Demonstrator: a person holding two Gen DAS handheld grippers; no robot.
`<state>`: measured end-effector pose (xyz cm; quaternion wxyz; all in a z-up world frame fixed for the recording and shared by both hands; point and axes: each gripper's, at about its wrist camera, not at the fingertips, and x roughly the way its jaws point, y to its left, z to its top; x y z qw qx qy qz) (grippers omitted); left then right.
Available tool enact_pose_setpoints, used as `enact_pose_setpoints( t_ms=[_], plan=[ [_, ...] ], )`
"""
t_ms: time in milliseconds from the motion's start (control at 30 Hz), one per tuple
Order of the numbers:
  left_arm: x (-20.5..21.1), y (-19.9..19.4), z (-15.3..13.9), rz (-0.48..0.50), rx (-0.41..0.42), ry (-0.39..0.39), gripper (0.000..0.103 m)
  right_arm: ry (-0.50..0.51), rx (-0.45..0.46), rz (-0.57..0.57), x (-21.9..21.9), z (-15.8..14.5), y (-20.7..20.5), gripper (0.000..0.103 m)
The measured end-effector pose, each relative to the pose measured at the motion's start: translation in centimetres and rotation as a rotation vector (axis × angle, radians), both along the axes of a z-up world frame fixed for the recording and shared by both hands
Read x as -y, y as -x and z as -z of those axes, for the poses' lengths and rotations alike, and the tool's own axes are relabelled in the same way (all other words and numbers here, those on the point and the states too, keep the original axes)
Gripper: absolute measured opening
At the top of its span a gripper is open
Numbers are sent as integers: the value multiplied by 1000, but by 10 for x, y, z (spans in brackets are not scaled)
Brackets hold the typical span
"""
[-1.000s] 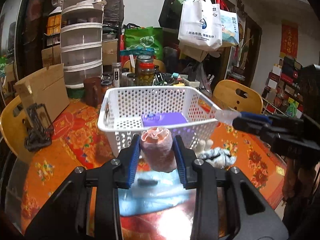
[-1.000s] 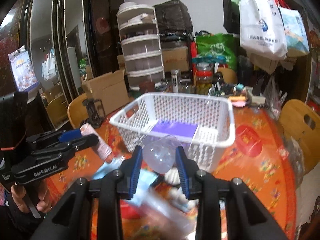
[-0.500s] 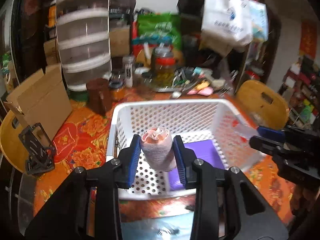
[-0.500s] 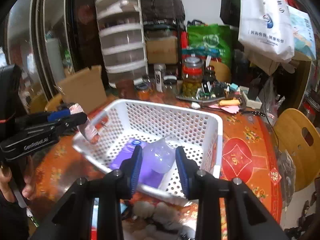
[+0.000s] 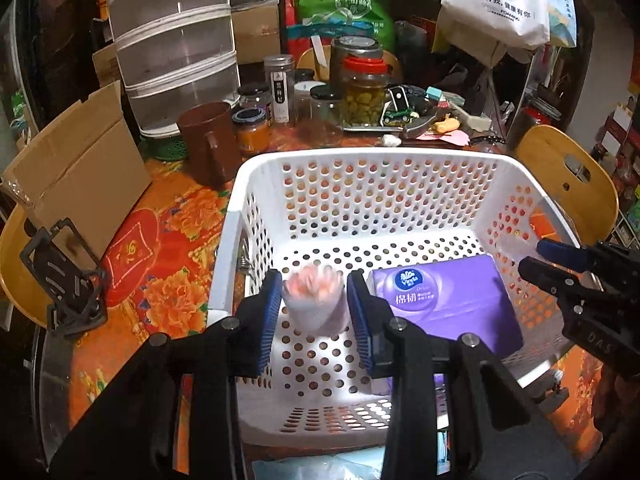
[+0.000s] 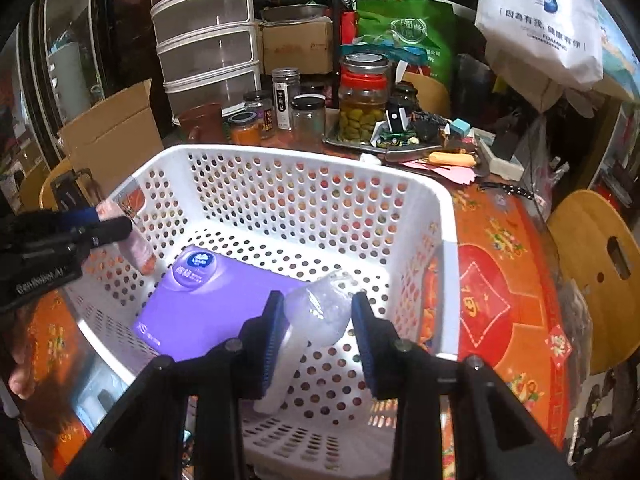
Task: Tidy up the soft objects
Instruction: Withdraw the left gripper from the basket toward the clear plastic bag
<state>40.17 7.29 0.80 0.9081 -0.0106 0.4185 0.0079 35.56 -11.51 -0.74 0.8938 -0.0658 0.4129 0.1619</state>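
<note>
My left gripper is shut on a rolled pink cloth and holds it inside the white perforated basket, over its left half. A purple tissue pack lies on the basket floor to the right. My right gripper is shut on a clear crumpled plastic bag and holds it inside the same basket, beside the purple pack. The left gripper with the pink cloth shows at the basket's left wall. The right gripper shows at its right wall.
The basket stands on an orange flowered tablecloth. Behind it are jars, a brown mug, stacked plastic drawers and a cardboard box. Wooden chairs stand at the sides. A black holder sits left.
Both grippers have moved forward and down from in front of the basket to inside it, each still holding its object.
</note>
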Motion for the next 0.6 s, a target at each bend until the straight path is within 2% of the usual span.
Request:
enact_pose_setpoints(
  t_ms=[33, 67, 100, 167, 267, 300, 367, 600],
  plan=[
    [-1, 1, 1, 0, 7, 0, 37, -4, 2, 1, 0, -1, 0, 34],
    [-1, 4, 0, 0, 17, -3, 50, -4, 7, -2, -1, -2, 1, 38],
    [-1, 6, -1, -3, 29, -8, 57, -2, 14, -10, -2, -3, 3, 42],
    [-1, 12, -7, 8, 52, -7, 83, -7, 40, -23, -2, -8, 10, 63],
    [5, 29, -21, 11, 115, -45, 95, -49, 74, -25, 3, -21, 23, 68],
    [7, 34, -26, 18, 134, -47, 97, -61, 82, -22, 6, -24, 27, 70],
    [11, 50, -37, 19, 179, -69, 98, -81, 91, -13, 11, -30, 36, 82],
    [12, 97, -62, 15, 237, -58, 102, -124, 119, 8, 33, -45, 71, 83]
  ],
)
